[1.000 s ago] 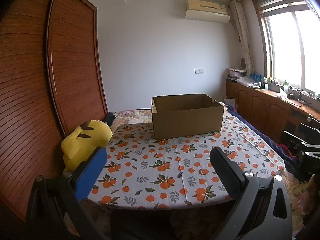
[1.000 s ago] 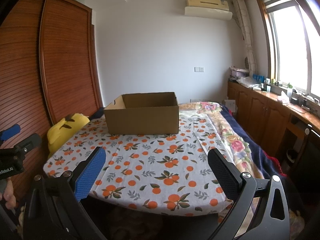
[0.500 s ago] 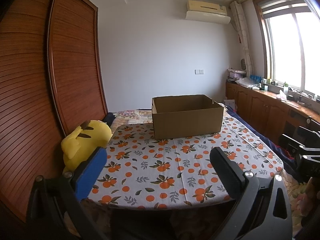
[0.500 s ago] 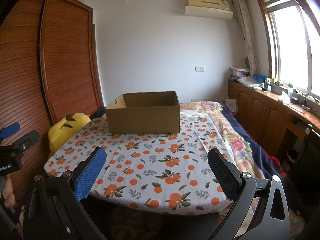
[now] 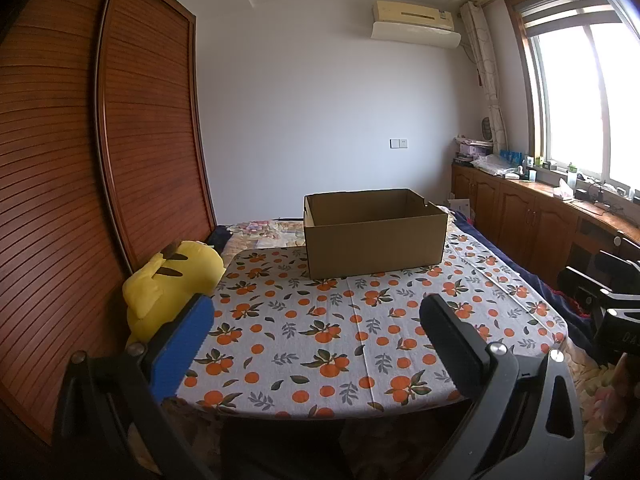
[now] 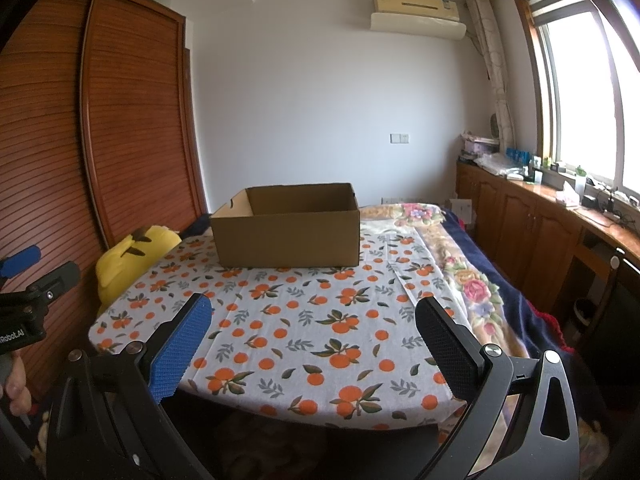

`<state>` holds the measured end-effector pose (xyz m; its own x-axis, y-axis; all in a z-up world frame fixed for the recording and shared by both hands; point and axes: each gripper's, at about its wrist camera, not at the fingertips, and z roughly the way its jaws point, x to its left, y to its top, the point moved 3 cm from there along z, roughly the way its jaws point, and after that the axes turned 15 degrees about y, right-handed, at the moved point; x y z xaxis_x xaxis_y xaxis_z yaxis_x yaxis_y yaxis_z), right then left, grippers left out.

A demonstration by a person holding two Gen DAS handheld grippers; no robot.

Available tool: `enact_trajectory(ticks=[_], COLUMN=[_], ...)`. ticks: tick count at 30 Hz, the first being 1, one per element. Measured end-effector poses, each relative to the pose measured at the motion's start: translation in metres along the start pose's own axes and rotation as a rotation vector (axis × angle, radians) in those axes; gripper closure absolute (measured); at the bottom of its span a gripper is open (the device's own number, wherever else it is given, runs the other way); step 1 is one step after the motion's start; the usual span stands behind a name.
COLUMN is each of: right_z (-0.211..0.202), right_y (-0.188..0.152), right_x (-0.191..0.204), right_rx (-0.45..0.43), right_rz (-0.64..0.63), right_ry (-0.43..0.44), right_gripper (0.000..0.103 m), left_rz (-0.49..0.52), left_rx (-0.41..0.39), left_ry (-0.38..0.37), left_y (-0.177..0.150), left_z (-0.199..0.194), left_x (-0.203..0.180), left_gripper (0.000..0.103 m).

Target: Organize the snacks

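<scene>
An open brown cardboard box (image 5: 374,232) (image 6: 286,232) stands at the far side of a table covered with an orange-print cloth (image 5: 340,328) (image 6: 304,320). Its inside is hidden from both views, and no snacks show anywhere. My left gripper (image 5: 316,320) hangs open over the table's near edge, well short of the box, with nothing between its fingers. My right gripper (image 6: 312,320) is open too, at the near edge and empty. The left gripper's body (image 6: 36,292) shows at the left edge of the right wrist view.
A yellow plush toy (image 5: 172,280) (image 6: 128,260) lies at the table's left, against a wooden slatted wardrobe (image 5: 80,180). A bed with a floral quilt (image 6: 460,272) runs along the right. Wooden cabinets (image 5: 520,216) stand under the window.
Both views have lifted slightly and the box sits a touch lower and nearer. Both grippers stay open and empty.
</scene>
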<state>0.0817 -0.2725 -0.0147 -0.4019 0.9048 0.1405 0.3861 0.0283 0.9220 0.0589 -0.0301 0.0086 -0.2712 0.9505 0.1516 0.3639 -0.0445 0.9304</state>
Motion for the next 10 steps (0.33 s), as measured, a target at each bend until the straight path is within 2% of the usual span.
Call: enact_trajectory(ticks=[10], right_z=[0.0012], right_y=[-0.0001], right_x=[0.0], right_rx=[0.0], right_rz=[0.0], right_ry=[0.0], right_gripper=[0.0], left_rz=[0.0], left_rx=[-0.002], left_ry=[0.002], left_y=[-0.0007], left_z=[-0.0004], left_x=[0.0002], left_gripper=[0.0])
